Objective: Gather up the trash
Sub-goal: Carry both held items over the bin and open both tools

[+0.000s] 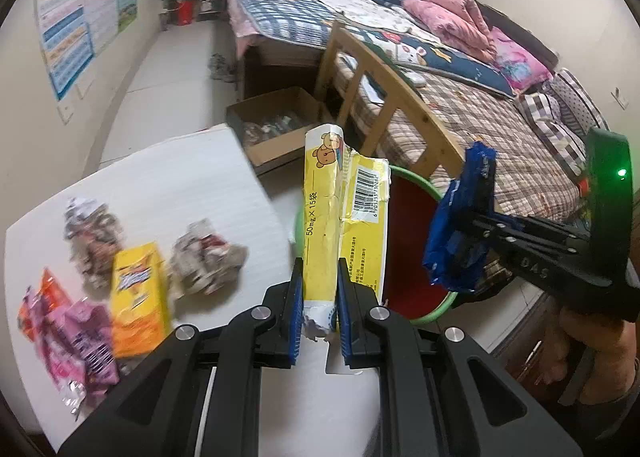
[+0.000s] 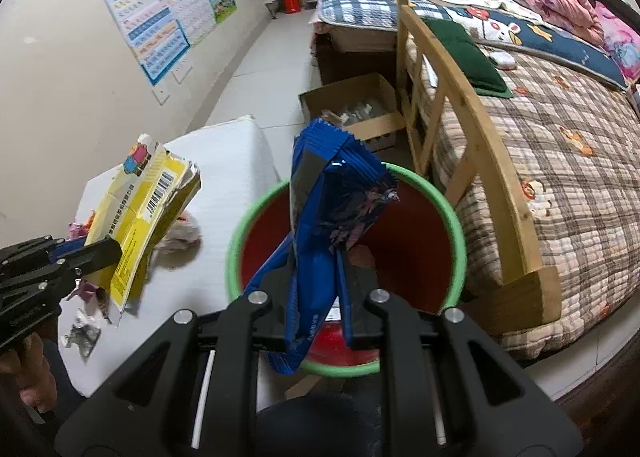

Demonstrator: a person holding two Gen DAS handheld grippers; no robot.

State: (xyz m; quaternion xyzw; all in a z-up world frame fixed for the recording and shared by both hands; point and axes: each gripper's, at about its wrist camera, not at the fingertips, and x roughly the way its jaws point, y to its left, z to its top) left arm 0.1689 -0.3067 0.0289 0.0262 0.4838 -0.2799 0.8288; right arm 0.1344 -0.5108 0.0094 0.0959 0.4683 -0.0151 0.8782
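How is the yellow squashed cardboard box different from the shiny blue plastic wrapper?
The yellow squashed cardboard box is stiff, creased card with cartoon bears and a barcode; the shiny blue plastic wrapper is soft, crinkled foil. The box stands up between the left gripper's pads, above the edge of the white table; the wrapper hangs over the green-rimmed red bin in the right gripper. Both are empty packaging, each pinched in a shut gripper.

The bin point(image 2: 452, 209) stood on the floor between the table point(image 2: 232, 161) on its left and the bed frame point(image 2: 480, 145) on its right. A cardboard box point(image 2: 352, 97) sat behind the bin, beside the bed. Crumpled paper point(image 1: 206, 261) and packets point(image 1: 138, 297) lay on the table.
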